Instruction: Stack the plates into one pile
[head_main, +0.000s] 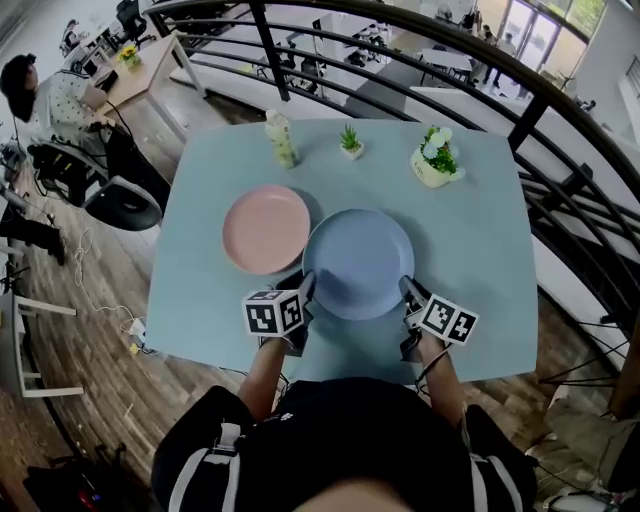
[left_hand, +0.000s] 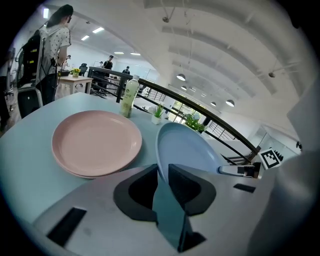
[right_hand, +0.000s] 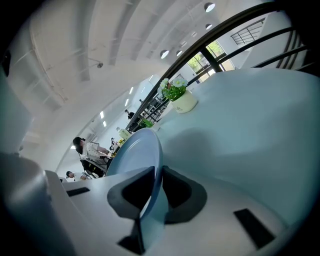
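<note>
The left gripper and right gripper are pinching the round pale-blue plate, which wants carrying level onto the round pink plate at ten o'clock.

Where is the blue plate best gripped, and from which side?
By its thin rim, from the near side, at two spread points. The blue plate is wide and shallow, so only the rim fits between jaws. The left gripper and right gripper are shut on it there, which should keep it level.
</note>
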